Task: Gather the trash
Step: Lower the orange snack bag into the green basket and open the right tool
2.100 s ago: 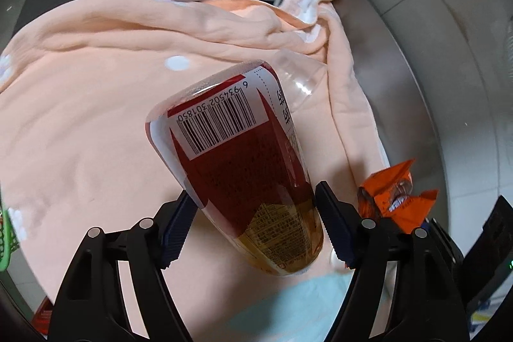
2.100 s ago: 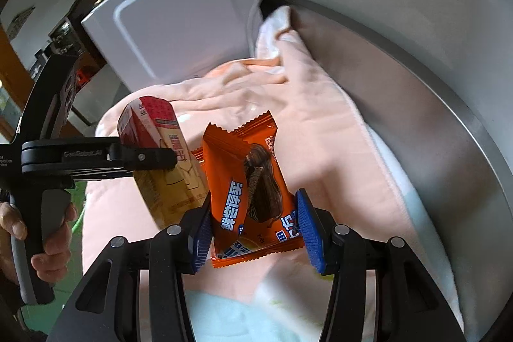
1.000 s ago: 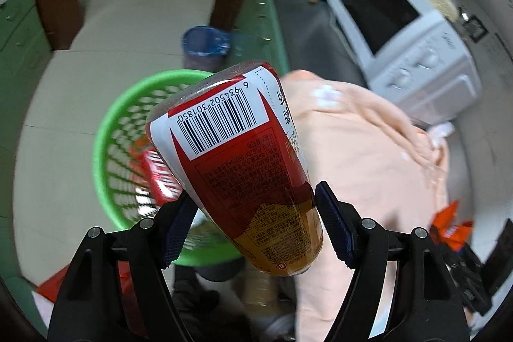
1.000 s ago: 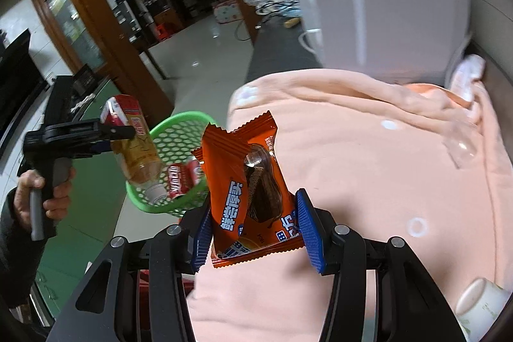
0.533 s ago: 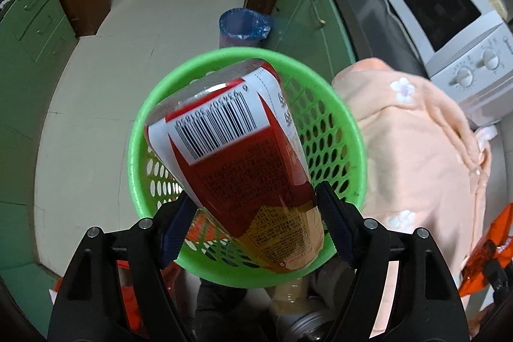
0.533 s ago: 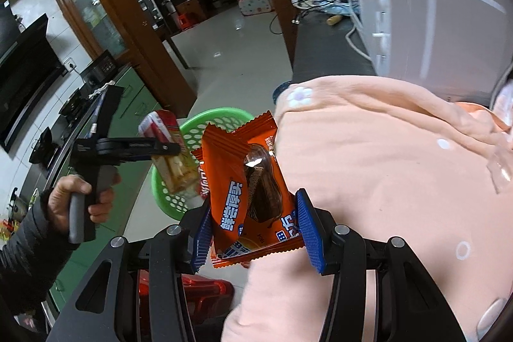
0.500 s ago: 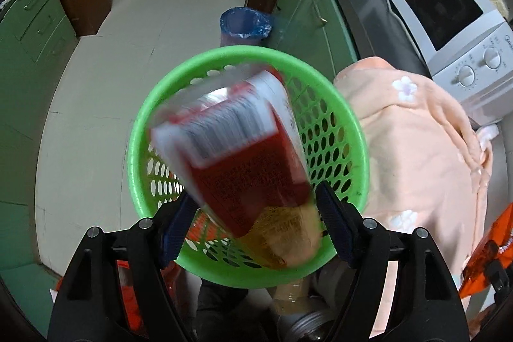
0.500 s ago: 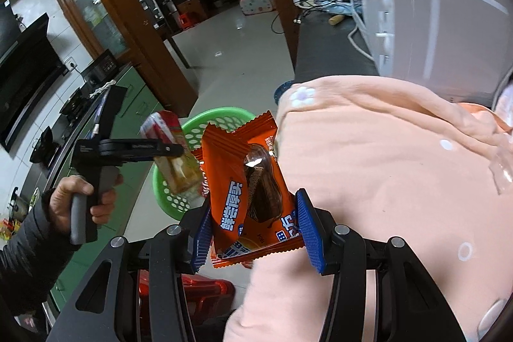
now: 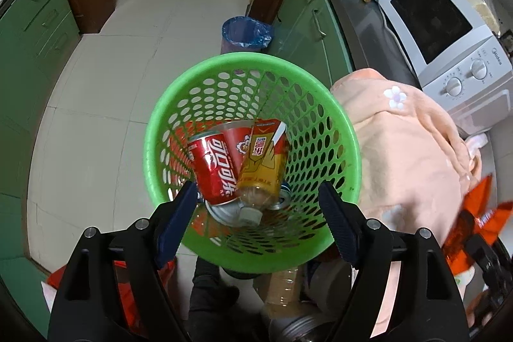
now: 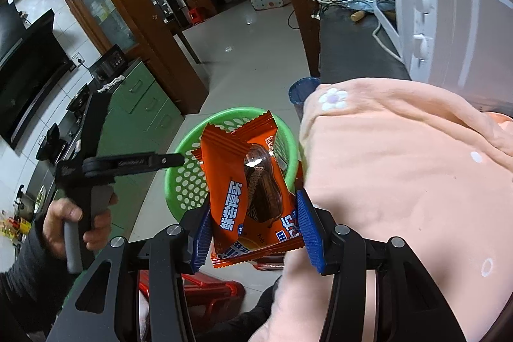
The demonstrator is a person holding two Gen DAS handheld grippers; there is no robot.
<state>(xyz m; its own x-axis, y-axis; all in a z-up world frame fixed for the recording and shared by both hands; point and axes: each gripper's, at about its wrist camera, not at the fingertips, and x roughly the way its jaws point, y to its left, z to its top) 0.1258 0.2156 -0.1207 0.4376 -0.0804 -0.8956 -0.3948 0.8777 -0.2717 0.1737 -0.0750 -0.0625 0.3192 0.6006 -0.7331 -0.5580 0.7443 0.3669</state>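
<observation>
L gripper (image 9: 256,213): my jaws spread, nothing between, above green basket (image 9: 198,79).
Basket: tea bottle (image 9: 261,164) beside cola can (image 9: 214,169); cup behind, mostly hidden.
R gripper (image 10: 253,233): pinching orange snack wrapper (image 10: 247,191).
Wrapper: blocks basket's 3 o'clock rim.
Room: peach cloth (image 10: 400,181) crowds 3 o'clock.

Left tongs (image 9: 256,220) spread wide, nothing between pads; right tongs (image 10: 255,233) clamped, pointing forward.
</observation>
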